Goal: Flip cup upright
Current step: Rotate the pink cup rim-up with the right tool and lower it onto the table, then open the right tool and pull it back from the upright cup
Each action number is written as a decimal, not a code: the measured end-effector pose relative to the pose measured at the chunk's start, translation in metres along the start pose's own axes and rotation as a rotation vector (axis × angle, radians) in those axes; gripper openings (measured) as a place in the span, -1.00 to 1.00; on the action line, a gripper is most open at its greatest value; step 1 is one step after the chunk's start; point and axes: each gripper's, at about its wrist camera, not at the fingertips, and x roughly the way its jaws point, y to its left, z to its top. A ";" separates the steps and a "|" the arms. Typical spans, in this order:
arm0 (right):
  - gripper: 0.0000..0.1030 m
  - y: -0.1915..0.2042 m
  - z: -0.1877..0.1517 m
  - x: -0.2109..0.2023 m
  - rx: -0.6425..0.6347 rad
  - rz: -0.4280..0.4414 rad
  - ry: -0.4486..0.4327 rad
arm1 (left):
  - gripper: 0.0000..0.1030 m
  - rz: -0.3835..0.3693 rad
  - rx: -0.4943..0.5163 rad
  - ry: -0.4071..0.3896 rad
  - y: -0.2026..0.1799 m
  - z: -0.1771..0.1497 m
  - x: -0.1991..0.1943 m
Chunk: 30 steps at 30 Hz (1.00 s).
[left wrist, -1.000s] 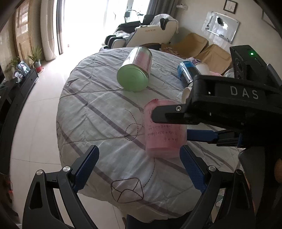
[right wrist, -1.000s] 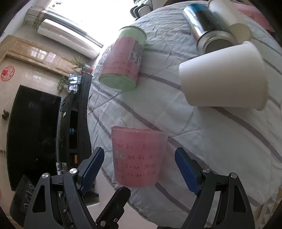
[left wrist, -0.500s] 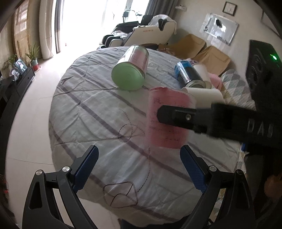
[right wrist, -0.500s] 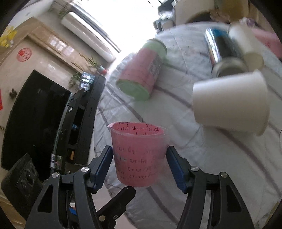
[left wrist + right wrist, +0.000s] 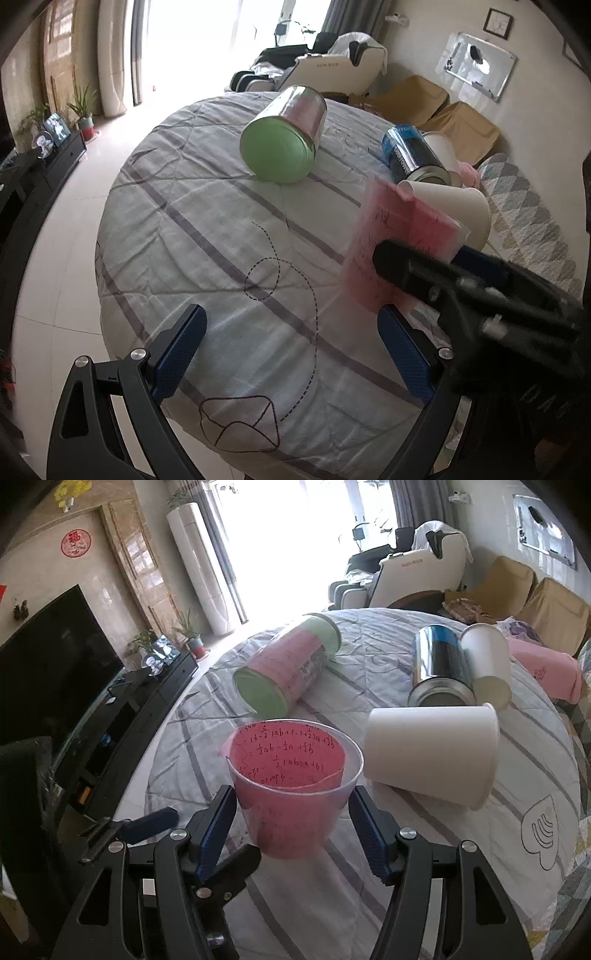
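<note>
Right gripper (image 5: 291, 834), jaws narrowed onto the pink-lined clear cup (image 5: 293, 790), holding it by its sides with the mouth upward, above the near edge of the round table (image 5: 461, 867) and its striped grey cloth. Left gripper (image 5: 291, 354), jaws wide and holding nothing, over the table's near edge. On the cloth, all lying on their sides: a green-ended canister (image 5: 284, 679) toward the far edge; a white paper cup (image 5: 432, 755) just beside the held cup; a blue-and-silver can (image 5: 441, 672) touching a second white cup (image 5: 487, 661) behind it.
</note>
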 end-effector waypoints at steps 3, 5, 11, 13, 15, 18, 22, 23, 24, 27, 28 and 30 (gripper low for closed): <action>0.26 -0.002 -0.008 -0.002 -0.014 -0.005 -0.009 | 0.85 0.023 0.019 -0.014 -0.004 -0.003 -0.002; 0.26 0.000 -0.013 -0.004 -0.023 -0.011 -0.017 | 0.85 0.049 0.037 -0.017 -0.008 -0.005 -0.002; 0.26 0.003 -0.019 -0.005 -0.043 -0.009 -0.010 | 0.85 0.055 0.057 -0.018 -0.014 -0.011 -0.005; 0.27 0.003 -0.020 -0.005 -0.046 -0.003 -0.004 | 0.85 0.064 0.055 -0.021 -0.015 -0.013 -0.007; 0.37 0.003 -0.021 -0.007 -0.048 -0.001 -0.007 | 0.85 0.065 0.057 -0.027 -0.016 -0.015 -0.010; 0.61 0.005 -0.023 -0.014 -0.063 -0.007 -0.017 | 0.85 0.065 0.064 -0.042 -0.021 -0.017 -0.016; 0.61 0.007 -0.024 -0.026 -0.086 -0.026 -0.038 | 0.85 0.074 0.074 -0.070 -0.031 -0.019 -0.027; 0.61 0.007 -0.024 -0.030 -0.088 -0.035 -0.041 | 0.85 0.078 0.076 -0.074 -0.033 -0.020 -0.029; 0.61 0.007 -0.024 -0.032 -0.089 -0.042 -0.039 | 0.85 0.079 0.079 -0.078 -0.035 -0.021 -0.032; 0.61 0.006 -0.027 -0.043 -0.093 -0.062 -0.039 | 0.86 0.082 0.092 -0.096 -0.044 -0.023 -0.041; 0.61 0.005 -0.028 -0.048 -0.095 -0.072 -0.038 | 0.86 0.079 0.096 -0.105 -0.047 -0.024 -0.043; 0.62 0.003 -0.029 -0.058 -0.098 -0.086 -0.049 | 0.87 0.075 0.104 -0.120 -0.053 -0.025 -0.050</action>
